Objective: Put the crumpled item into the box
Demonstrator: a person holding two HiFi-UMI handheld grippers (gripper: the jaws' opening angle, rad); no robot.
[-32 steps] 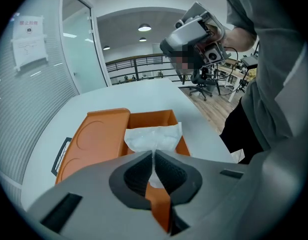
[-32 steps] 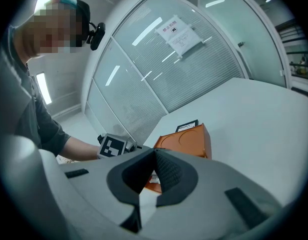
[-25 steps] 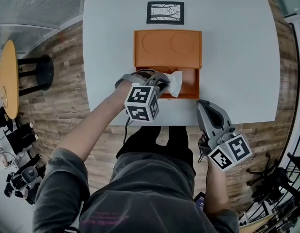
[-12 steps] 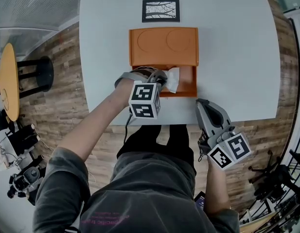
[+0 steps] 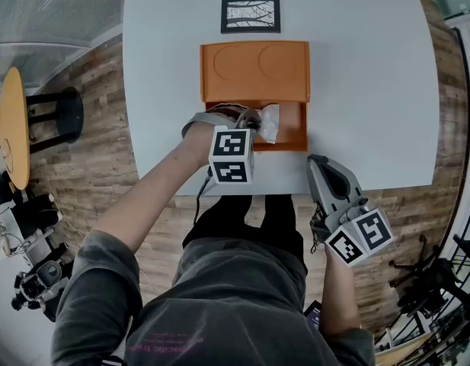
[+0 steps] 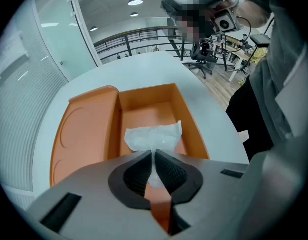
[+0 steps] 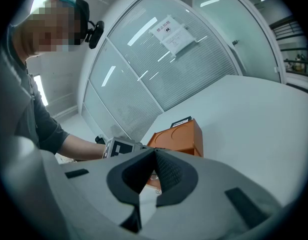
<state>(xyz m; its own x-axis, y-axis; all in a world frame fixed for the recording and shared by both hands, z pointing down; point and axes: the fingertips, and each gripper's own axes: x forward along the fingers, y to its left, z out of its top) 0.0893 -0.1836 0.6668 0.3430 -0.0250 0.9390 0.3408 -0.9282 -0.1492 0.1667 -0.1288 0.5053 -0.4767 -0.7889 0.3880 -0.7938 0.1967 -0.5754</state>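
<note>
Pinching crumpled white item [image 6: 154, 136], left gripper [image 6: 153, 159] jaws clamped, mid-frame over orange box [image 6: 194, 130]; right gripper [image 5: 318, 163] jaws together, seemingly empty, lower right.

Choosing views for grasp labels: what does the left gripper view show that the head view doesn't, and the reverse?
Left gripper view only: the left gripper with its jaws shut, pinching the crumpled white item. Head view only: the right gripper at the table's near edge, and a black-and-white card on the far side. Both: the orange box, lid open, with the item over its open compartment.
</note>
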